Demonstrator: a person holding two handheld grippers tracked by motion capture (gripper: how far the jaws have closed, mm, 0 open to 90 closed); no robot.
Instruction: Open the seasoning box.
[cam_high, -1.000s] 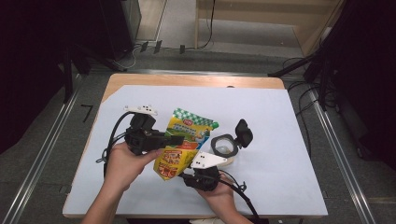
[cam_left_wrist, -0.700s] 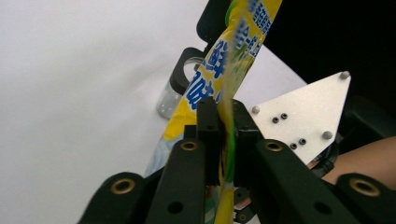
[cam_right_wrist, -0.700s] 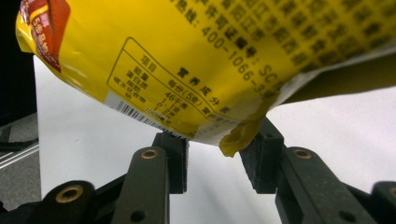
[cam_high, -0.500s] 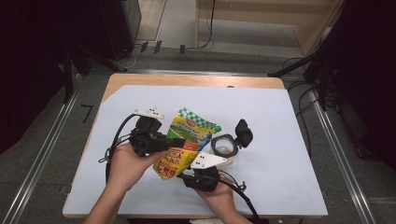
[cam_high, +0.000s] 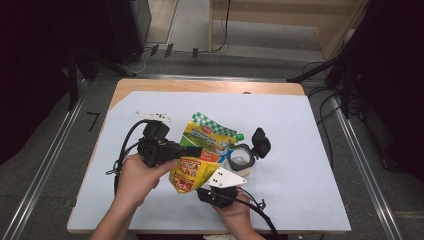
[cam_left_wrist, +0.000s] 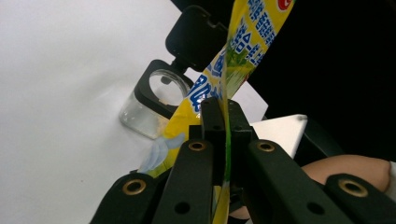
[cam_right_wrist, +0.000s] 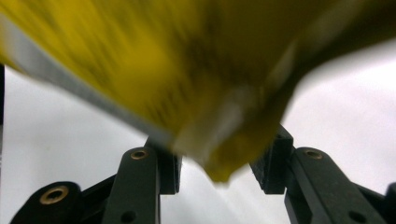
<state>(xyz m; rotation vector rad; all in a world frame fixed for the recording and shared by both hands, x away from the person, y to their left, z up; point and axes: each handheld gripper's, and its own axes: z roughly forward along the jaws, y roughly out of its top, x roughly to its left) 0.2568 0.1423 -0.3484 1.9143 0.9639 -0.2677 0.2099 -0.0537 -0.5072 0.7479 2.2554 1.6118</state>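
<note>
A yellow and green snack bag (cam_high: 202, 145) is held up over the white table cover (cam_high: 310, 150). My left gripper (cam_high: 186, 150) reaches in from the left and is shut on the bag's edge; in the left gripper view the jaws (cam_left_wrist: 225, 112) pinch the thin bag (cam_left_wrist: 243, 51) between them. My right gripper (cam_high: 201, 188) sits below, at the bag's lower corner. Its jaws have just been opening, and in the right gripper view (cam_right_wrist: 217, 168) they stand apart with the blurred bag (cam_right_wrist: 187, 70) corner hanging between them, gaps on both sides.
A small clear jar (cam_high: 241, 160) with a black flip lid (cam_high: 261, 141) open stands just right of the bag, close to both grippers; the jar (cam_left_wrist: 154, 93) is also in the left gripper view. Cables trail from both grippers toward the front edge.
The bag has shifted and leaned slightly to the right. Both hands have stayed roughly where they were.
</note>
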